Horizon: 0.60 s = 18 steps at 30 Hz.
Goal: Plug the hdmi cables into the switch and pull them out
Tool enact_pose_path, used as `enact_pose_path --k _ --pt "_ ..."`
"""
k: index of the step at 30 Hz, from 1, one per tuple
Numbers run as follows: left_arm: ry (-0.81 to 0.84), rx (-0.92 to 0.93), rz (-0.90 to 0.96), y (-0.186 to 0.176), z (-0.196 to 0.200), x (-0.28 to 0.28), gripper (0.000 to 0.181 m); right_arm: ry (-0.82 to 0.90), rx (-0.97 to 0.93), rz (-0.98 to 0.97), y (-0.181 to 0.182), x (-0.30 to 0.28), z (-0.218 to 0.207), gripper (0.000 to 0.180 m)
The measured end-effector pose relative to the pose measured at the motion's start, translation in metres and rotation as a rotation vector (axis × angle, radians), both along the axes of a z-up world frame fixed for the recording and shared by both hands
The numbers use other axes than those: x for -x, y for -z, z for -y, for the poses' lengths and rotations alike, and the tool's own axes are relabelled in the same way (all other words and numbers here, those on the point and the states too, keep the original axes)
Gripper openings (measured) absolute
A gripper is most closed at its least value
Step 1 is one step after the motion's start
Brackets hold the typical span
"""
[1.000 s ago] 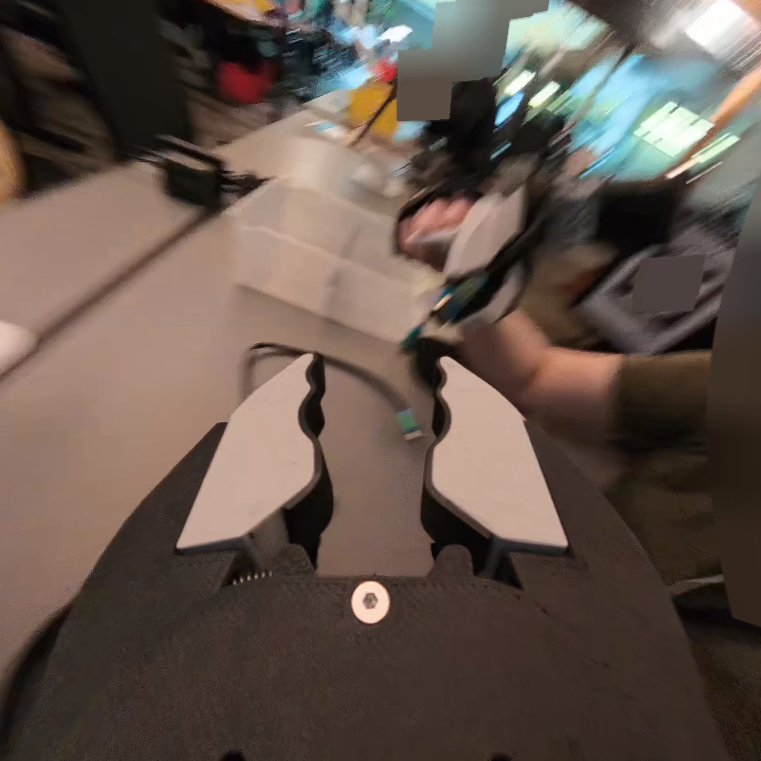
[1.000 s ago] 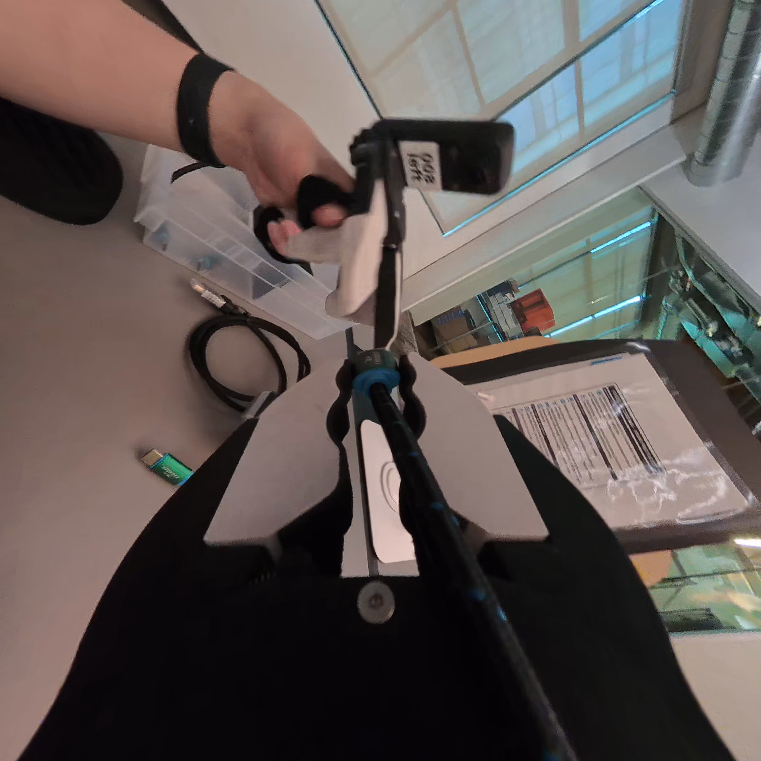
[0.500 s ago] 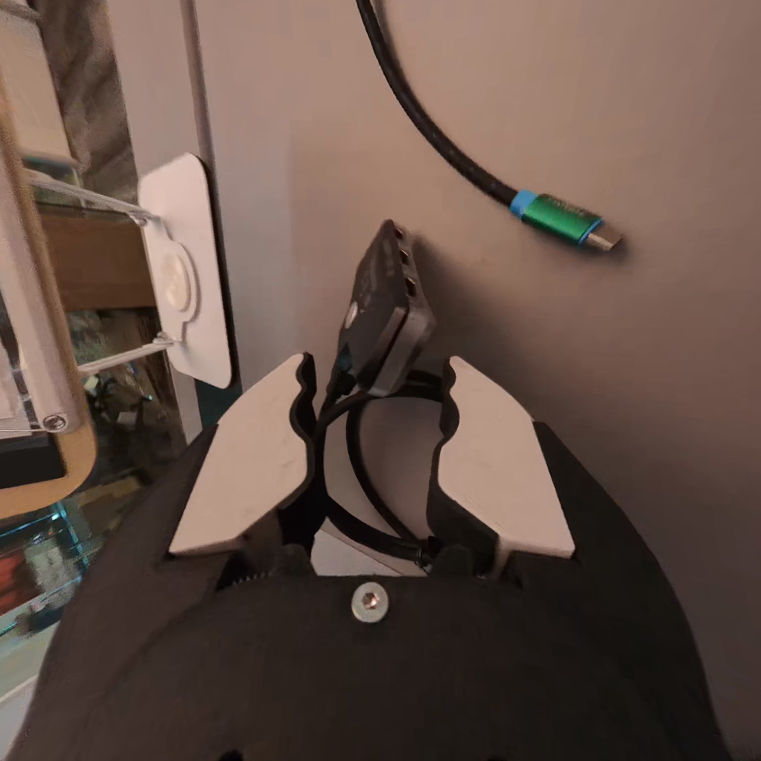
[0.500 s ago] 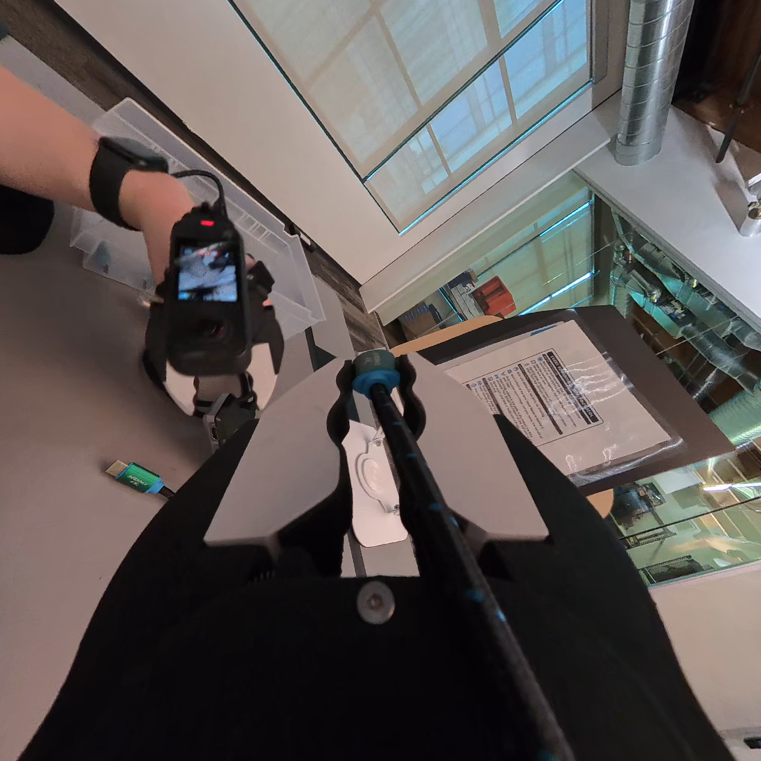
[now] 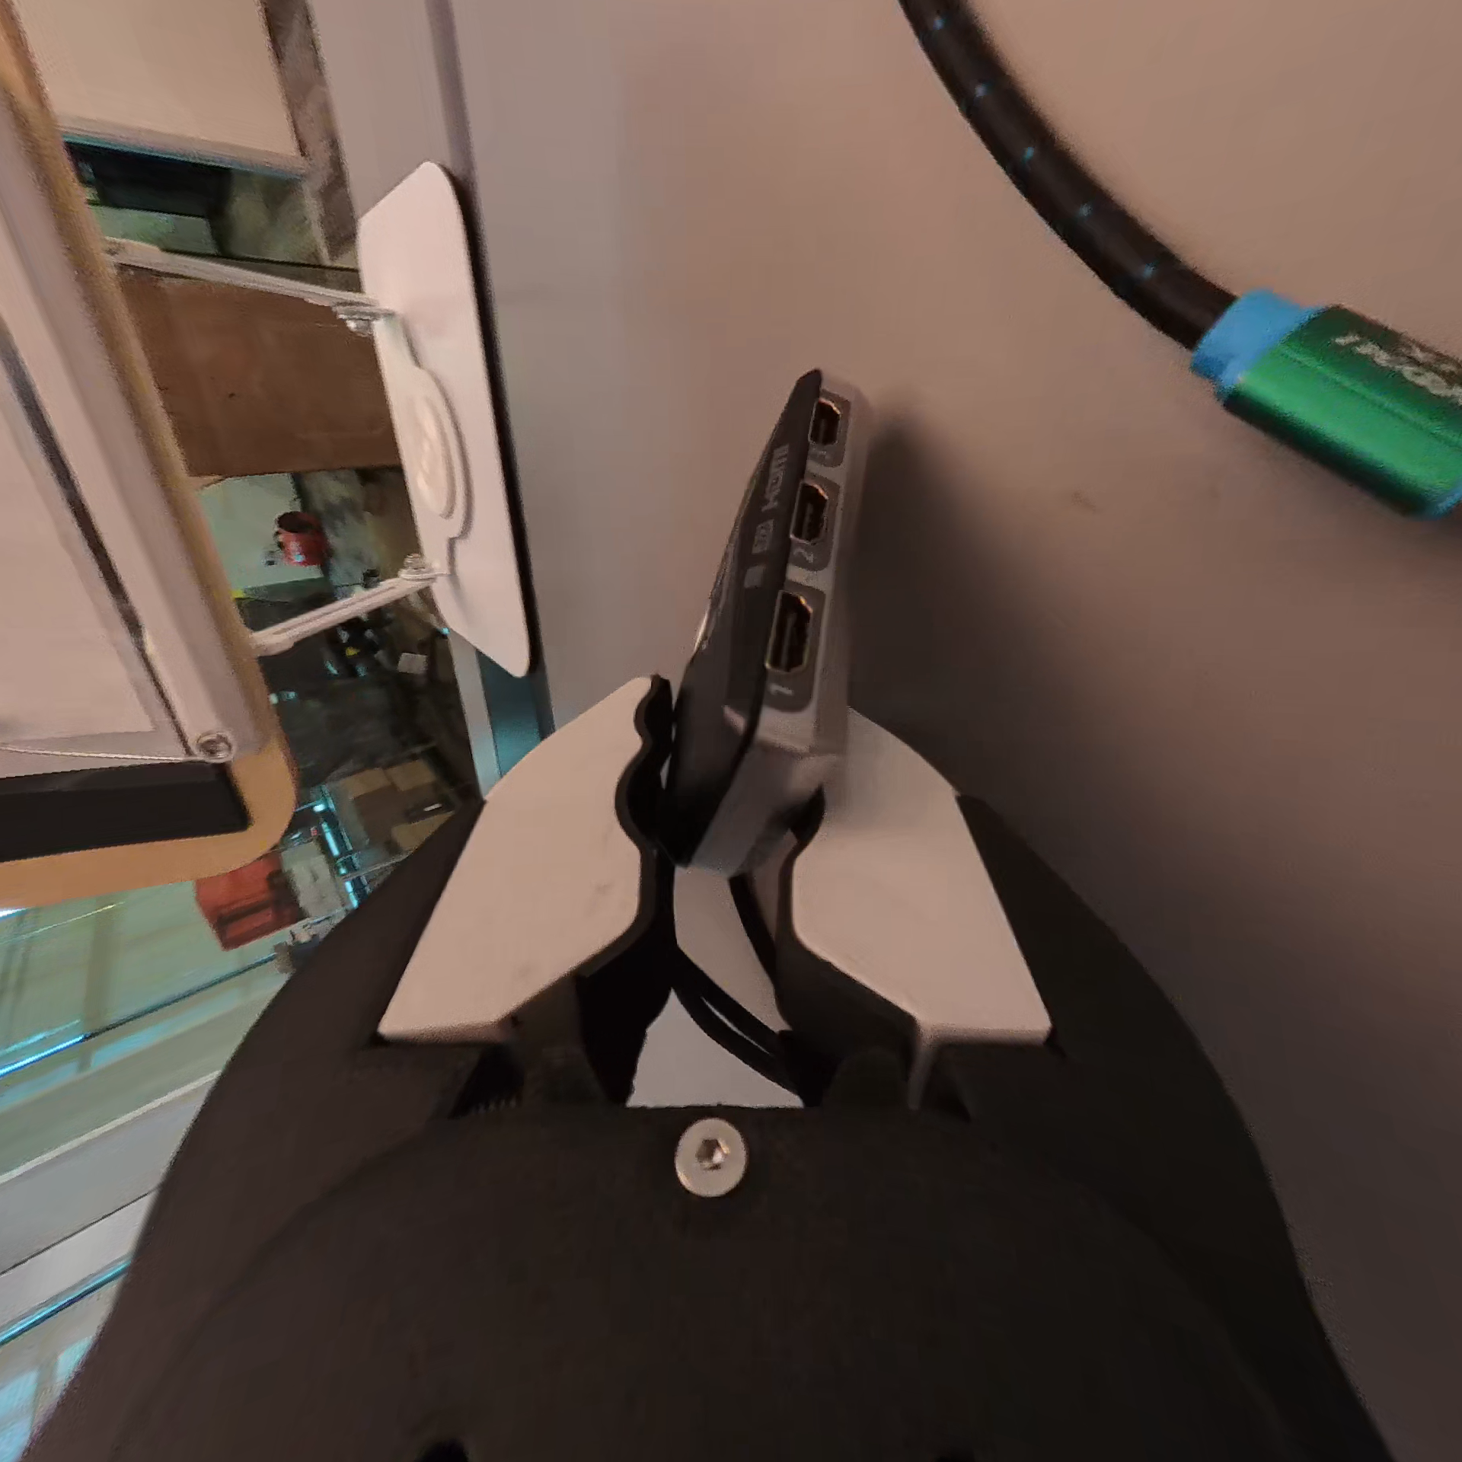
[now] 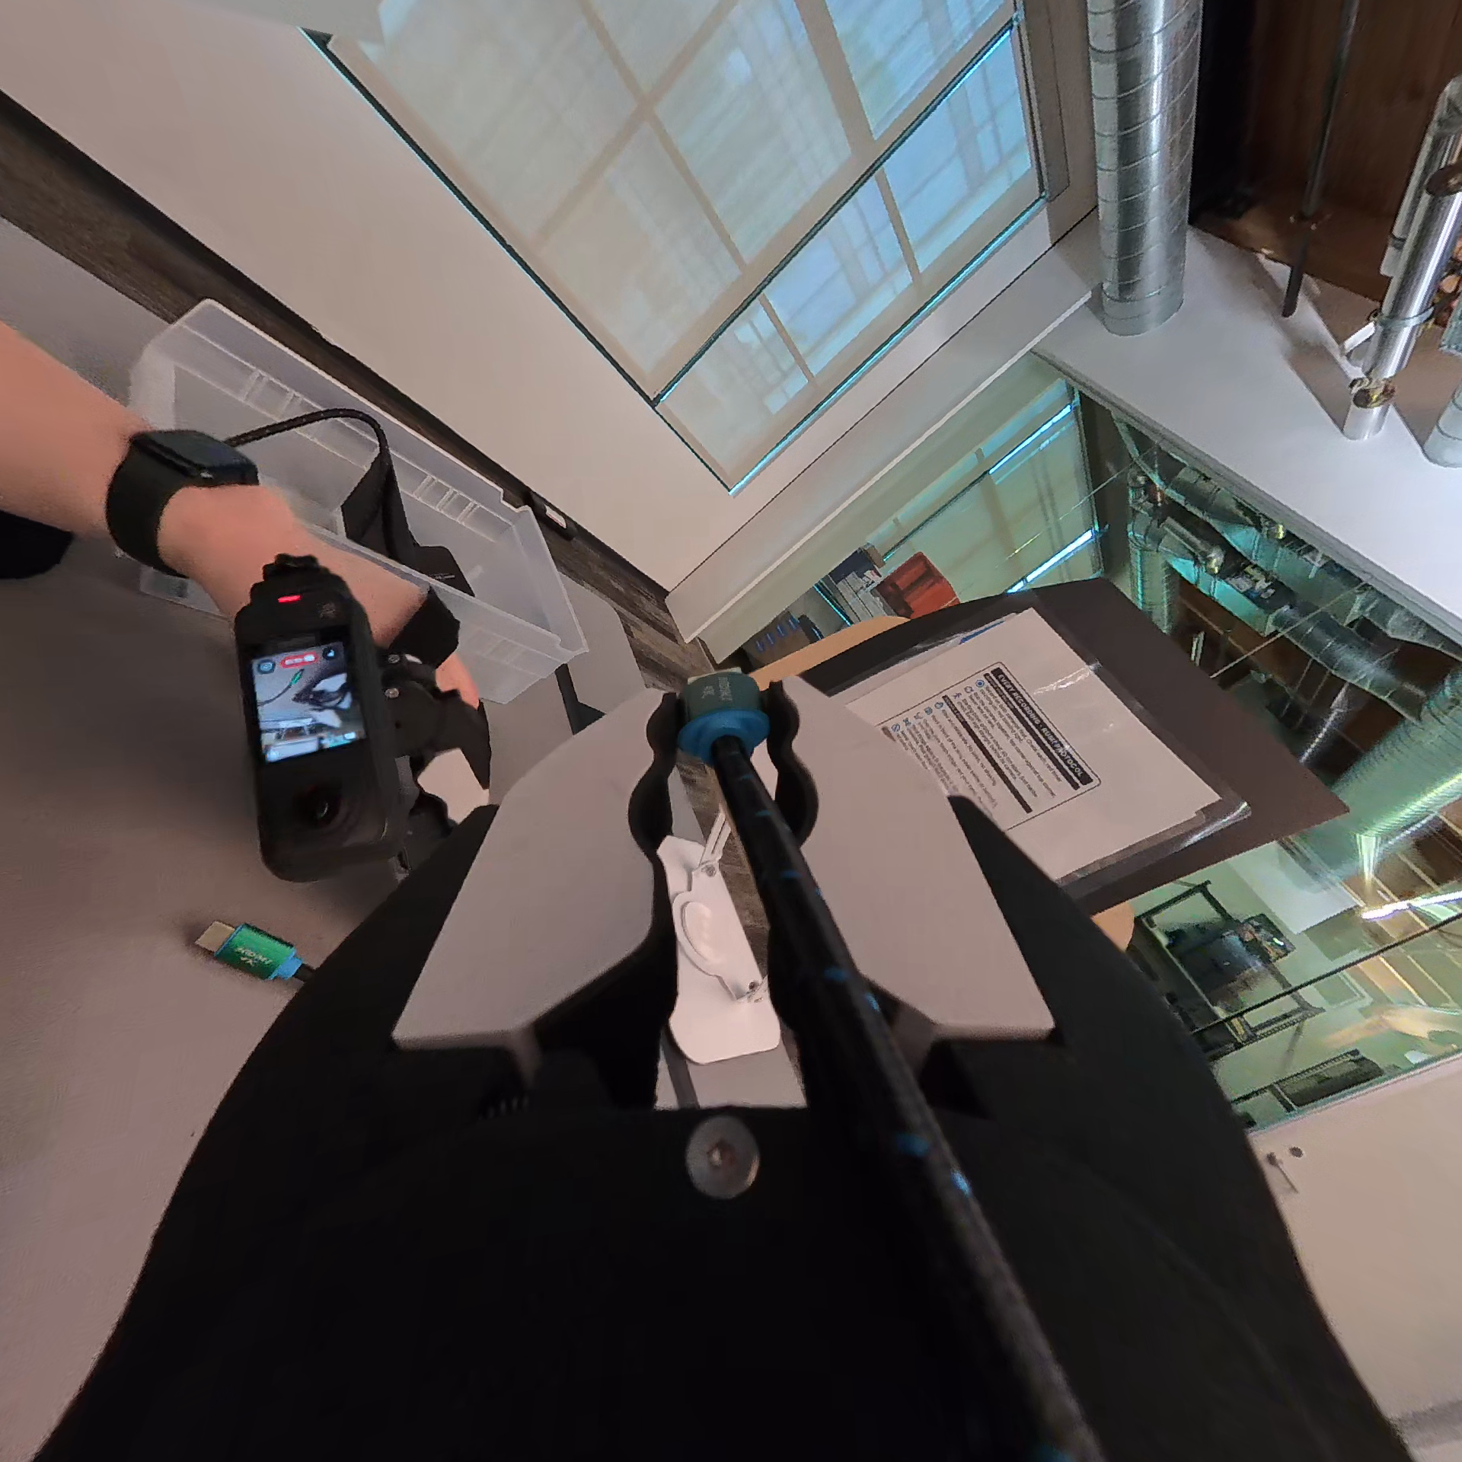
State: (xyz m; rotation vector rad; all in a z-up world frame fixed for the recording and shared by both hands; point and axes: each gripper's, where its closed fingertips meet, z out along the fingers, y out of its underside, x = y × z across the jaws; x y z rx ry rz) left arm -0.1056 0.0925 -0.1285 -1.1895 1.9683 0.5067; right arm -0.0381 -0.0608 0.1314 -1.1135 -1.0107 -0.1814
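In the left wrist view my left gripper [image 5: 751, 712] is shut on the lower end of the dark grey HDMI switch [image 5: 783, 585]. The switch stands on edge on the grey table [image 5: 1107, 791], its three empty ports facing right. A loose green HDMI plug [image 5: 1337, 411] with a blue collar lies on the table up and to the right. My right gripper [image 6: 720, 712] is shut on another HDMI plug [image 6: 720, 700] with a blue collar. It holds the plug in the air, with the black braided cable [image 6: 799, 894] running back between the fingers.
A clear plastic bin [image 6: 482, 554] stands at the table's far side. A white plate [image 5: 443, 427] sits at the table edge beside a framed sign [image 6: 1020, 759]. The loose green plug [image 6: 249, 961] lies near the left gripper's camera [image 6: 316, 728].
My left gripper swung down to the switch, came in around it and closed on it. My right gripper kept its hold on the plug and tilted a little.
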Motion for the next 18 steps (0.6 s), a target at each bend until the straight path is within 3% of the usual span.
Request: enact_pose_path --k 1,5,11,14,18 --pt "0.005 -0.007 0.001 0.000 0.000 -0.002 0.026 0.006 0.006 -0.001 0.001 -0.002 -0.001 0.023" --pt "-0.007 0.050 0.086 -0.007 0.002 -0.008 0.025 0.023 0.029 -0.035 0.003 -0.011 -0.006 0.023" --pt "-0.036 0.149 0.401 -0.074 0.008 -0.014 0.024 0.120 0.117 -0.230 -0.001 -0.044 -0.024 0.023" --pt "-0.019 0.113 0.528 -0.110 0.011 -0.010 0.023 0.178 0.185 -0.371 -0.002 -0.055 -0.037 0.023" --pt "0.007 -0.033 0.669 -0.152 0.013 -0.003 0.023 0.122 0.254 -0.509 -0.004 -0.033 -0.046 0.023"
